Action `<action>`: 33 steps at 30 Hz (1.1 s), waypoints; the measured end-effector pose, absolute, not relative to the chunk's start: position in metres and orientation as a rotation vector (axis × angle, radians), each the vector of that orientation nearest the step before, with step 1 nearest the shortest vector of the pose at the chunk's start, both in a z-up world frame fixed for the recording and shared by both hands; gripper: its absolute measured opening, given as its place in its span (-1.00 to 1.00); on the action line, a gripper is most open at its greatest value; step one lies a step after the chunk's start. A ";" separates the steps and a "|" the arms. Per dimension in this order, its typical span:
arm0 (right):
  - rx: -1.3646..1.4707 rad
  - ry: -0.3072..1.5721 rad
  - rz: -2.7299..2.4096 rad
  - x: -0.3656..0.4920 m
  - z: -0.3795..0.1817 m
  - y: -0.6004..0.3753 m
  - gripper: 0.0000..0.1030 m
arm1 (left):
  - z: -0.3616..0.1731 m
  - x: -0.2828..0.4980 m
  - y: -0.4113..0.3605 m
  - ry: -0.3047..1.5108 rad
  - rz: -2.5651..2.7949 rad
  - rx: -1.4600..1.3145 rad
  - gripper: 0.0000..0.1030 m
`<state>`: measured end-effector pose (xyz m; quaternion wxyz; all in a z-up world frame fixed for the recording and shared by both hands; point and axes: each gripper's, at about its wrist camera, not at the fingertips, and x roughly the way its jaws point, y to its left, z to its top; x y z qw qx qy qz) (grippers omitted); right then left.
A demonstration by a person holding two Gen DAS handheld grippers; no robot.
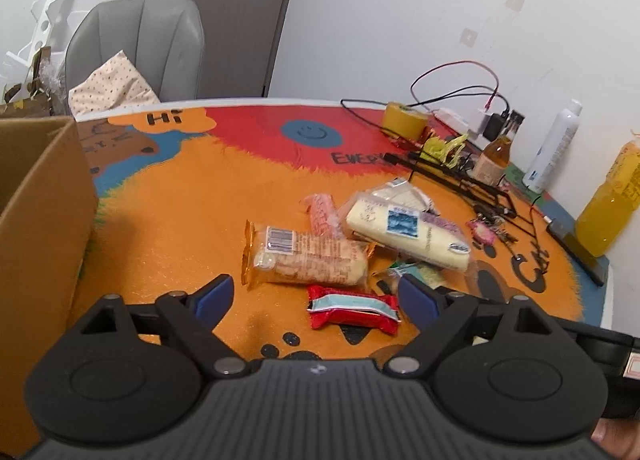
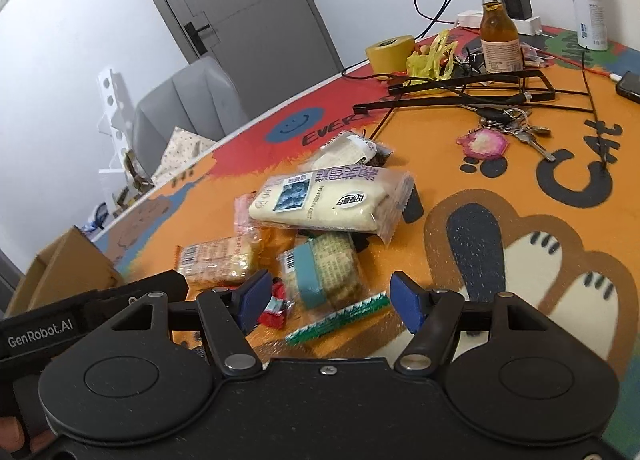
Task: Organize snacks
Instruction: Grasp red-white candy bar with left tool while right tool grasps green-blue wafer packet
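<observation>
A round table (image 1: 168, 219) with a bright orange, red and blue cartoon cover is seen from two gripper cameras.

At the far left, one open cardboard box (image 1: 36, 219) is stood on the table edge. Behind it, one grey chair (image 1: 160, 43) is seen with one dotted cushion (image 1: 116, 85) on it.

In the middle, a loose pile of snacks is spread on the cover, well apart from the box. Six packets can be counted: one clear biscuit pack with orange ends (image 1: 308, 258), one pink packet (image 1: 322, 209) behind it, one small red wrapper (image 1: 354, 310) nearest the camera, one long white bread pack with purple print (image 1: 404, 234), one smaller white packet (image 2: 348, 149) behind that, and one round cake with a teal band (image 2: 324, 270) in a green-edged wrapper.

The left gripper (image 1: 316, 296) is held above the red wrapper, jaws spread wide, nothing gripped. The right gripper (image 2: 328, 298) is held above the teal-banded cake, jaws partly spread and not pressed on it.

To the right are seen one roll of yellow tape (image 1: 404, 119), one crumpled yellow bag (image 1: 442, 147), one amber glass bottle (image 1: 494, 157), one bunch of keys (image 2: 516, 127), one white spray bottle (image 1: 554, 147) and one bottle of orange drink (image 1: 610, 211).
</observation>
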<state>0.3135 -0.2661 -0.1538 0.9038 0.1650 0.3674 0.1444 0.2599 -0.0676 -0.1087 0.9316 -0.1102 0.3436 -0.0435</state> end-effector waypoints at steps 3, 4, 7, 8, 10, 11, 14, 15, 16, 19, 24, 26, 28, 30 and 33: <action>0.327 0.759 0.309 0.319 -0.158 -0.261 0.31 | -0.114 0.268 -0.067 0.712 -0.079 -0.237 0.66; 0.308 0.754 0.310 0.319 -0.158 -0.259 0.29 | -0.115 0.271 -0.068 0.713 -0.077 -0.237 0.66; 0.261 0.751 0.306 0.319 -0.157 -0.255 -0.19 | -0.120 0.277 -0.071 0.726 -0.081 -0.234 0.66; 0.285 0.760 0.313 0.321 -0.158 -0.259 -0.22 | -0.121 0.279 -0.072 0.730 -0.084 -0.233 0.66; 0.294 0.766 0.319 0.321 -0.157 -0.264 -0.24 | -0.124 0.283 -0.076 0.738 -0.087 -0.234 0.66; 0.293 0.766 0.316 0.320 -0.156 -0.267 -0.24 | -0.125 0.285 -0.078 0.740 -0.088 -0.235 0.66; 0.299 0.766 0.303 0.316 -0.156 -0.276 -0.24 | -0.129 0.290 -0.085 0.752 -0.093 -0.230 0.66; 0.301 0.766 0.296 0.314 -0.156 -0.279 -0.25 | -0.130 0.292 -0.087 0.756 -0.096 -0.228 0.66; 0.302 0.766 0.288 0.313 -0.156 -0.282 -0.25 | -0.132 0.293 -0.090 0.760 -0.100 -0.227 0.67; 0.314 0.770 0.272 0.310 -0.156 -0.292 -0.25 | -0.135 0.296 -0.097 0.772 -0.115 -0.236 0.67; 0.321 0.772 0.250 0.303 -0.155 -0.304 -0.25 | -0.140 0.296 -0.112 0.775 -0.114 -0.182 0.72; 0.319 0.773 0.243 0.300 -0.154 -0.305 -0.25 | -0.141 0.294 -0.116 0.770 -0.123 -0.163 0.72; 0.319 0.778 0.239 0.298 -0.154 -0.306 -0.25 | -0.143 0.292 -0.121 0.765 -0.124 -0.133 0.72; 0.315 0.784 0.239 0.297 -0.154 -0.307 -0.24 | -0.144 0.289 -0.126 0.761 -0.126 -0.084 0.72; 0.308 0.792 0.242 0.295 -0.152 -0.306 -0.24 | -0.145 0.283 -0.130 0.769 -0.127 -0.045 0.72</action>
